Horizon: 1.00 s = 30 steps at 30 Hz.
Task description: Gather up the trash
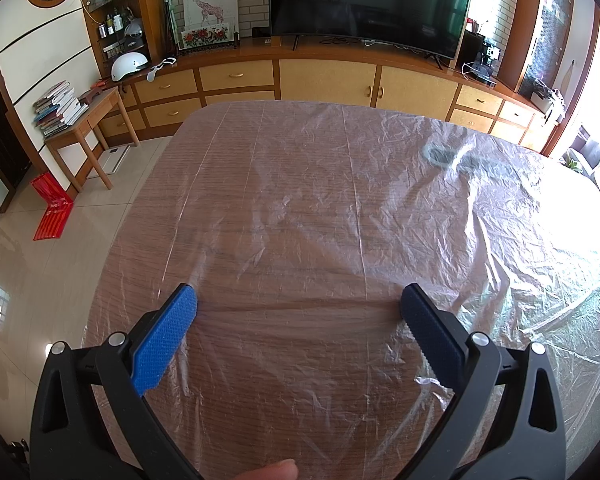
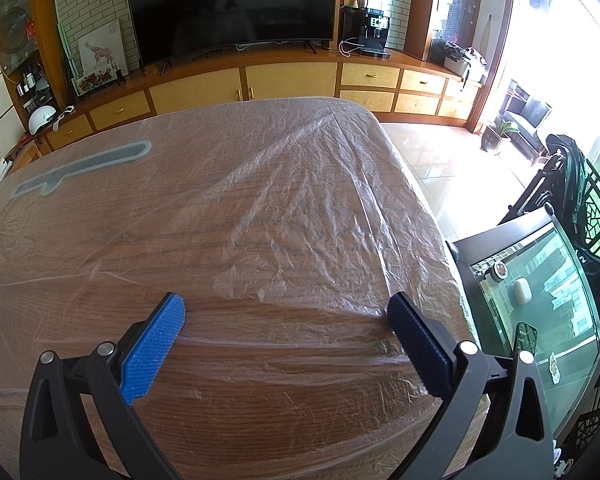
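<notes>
Left wrist view, my left gripper (image 1: pixel 299 304) jaws released wide over the desk (image 1: pixel 300 340), crinkled clear plastic sheet (image 1: pixel 340 200) covering it, right wrist view, my right gripper (image 2: pixel 286 306) jaws released, same sheet (image 2: pixel 300 208) bunched far right, glass side table (image 2: pixel 540 292) right.

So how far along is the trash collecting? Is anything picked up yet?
Nothing looks collected so far. The left gripper and right gripper are both open and empty above the wooden table, which is covered by a crinkled clear plastic sheet. No loose trash shows on it; only a grey shape lies under the sheet. Probably the sheet itself is what remains to be gathered.
</notes>
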Available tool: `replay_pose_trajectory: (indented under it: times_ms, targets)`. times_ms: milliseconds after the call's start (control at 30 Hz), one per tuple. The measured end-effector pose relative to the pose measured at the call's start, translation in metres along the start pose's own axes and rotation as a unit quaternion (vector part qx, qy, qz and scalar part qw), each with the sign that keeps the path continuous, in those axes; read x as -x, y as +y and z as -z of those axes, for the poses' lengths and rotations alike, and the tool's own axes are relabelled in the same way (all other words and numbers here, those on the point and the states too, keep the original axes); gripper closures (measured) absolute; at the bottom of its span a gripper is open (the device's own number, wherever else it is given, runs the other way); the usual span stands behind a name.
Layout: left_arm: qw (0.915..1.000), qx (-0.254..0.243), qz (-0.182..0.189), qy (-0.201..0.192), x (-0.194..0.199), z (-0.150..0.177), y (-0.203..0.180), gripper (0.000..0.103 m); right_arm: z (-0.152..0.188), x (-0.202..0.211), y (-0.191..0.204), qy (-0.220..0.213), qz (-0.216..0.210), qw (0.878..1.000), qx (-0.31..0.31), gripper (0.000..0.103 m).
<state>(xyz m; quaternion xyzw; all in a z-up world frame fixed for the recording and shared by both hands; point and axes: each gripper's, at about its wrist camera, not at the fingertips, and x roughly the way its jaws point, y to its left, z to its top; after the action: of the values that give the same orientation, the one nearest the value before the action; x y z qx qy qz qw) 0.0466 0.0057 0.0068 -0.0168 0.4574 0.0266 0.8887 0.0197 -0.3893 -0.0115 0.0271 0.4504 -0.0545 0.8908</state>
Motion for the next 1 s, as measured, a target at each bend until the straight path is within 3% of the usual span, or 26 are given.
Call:
replay_pose_trajectory:
  times_ms: [1000]
  targets:
    - [1.0000, 0.002, -0.002, 0.000, -0.0025, -0.0013, 0.0017, 0.001, 0.0001, 0.0004, 0.0002, 0.000, 0.000, 1.000, 0.000, 0.004]
